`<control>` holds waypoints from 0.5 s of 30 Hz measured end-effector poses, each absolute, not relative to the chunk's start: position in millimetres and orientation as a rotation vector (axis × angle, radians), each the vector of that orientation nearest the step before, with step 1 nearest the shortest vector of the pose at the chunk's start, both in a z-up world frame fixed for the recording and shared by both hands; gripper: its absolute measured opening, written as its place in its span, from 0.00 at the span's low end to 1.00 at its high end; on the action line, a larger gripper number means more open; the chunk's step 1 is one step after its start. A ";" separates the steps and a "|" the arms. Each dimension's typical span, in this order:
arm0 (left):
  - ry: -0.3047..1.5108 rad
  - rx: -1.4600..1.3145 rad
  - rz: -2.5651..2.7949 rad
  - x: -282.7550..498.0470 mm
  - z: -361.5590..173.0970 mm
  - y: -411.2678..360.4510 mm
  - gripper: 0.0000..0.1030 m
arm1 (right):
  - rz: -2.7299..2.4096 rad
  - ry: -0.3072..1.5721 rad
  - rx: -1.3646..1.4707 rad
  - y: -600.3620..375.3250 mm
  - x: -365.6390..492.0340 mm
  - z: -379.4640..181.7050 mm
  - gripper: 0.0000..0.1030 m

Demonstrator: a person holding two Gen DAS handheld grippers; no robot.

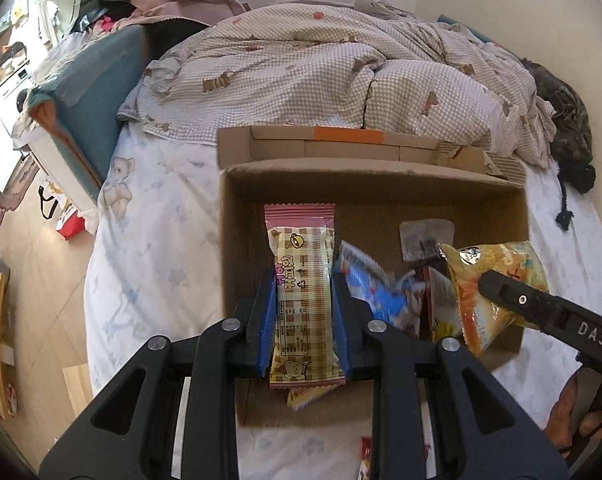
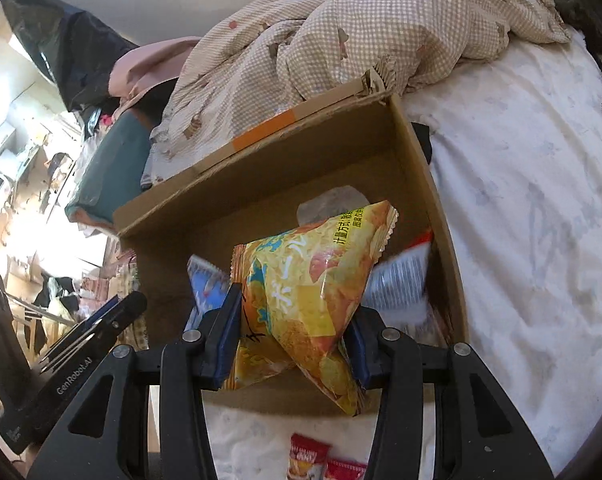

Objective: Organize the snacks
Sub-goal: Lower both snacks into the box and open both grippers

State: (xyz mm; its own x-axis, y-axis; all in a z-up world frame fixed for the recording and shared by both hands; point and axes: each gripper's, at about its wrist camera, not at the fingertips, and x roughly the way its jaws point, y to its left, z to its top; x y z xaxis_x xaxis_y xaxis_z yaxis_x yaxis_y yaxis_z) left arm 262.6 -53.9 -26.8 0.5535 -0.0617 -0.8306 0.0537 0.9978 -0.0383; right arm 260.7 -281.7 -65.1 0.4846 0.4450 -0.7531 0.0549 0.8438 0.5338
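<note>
An open cardboard box sits on the bed; it also shows in the right wrist view. My left gripper is shut on a pink-and-beige checked snack bar, held over the box's left part. My right gripper is shut on a yellow chip bag, held over the box's right part; the bag and the right gripper's finger show in the left wrist view. A blue packet and a red-and-white packet lie in the box.
Small red snack packets lie on the white sheet in front of the box. A checked quilt is heaped behind the box. A blue pillow lies at the bed's left edge, floor beyond it.
</note>
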 end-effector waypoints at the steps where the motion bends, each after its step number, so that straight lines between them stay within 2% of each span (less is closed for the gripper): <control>1: 0.989 -0.011 -0.068 268.4 -29.6 -55.4 0.22 | 0.255 1.053 0.539 -281.5 266.5 -66.7 0.46; 15: 1.018 -0.005 -0.084 289.9 -51.6 -67.9 0.22 | 0.238 1.092 0.638 -289.4 293.2 -82.7 0.52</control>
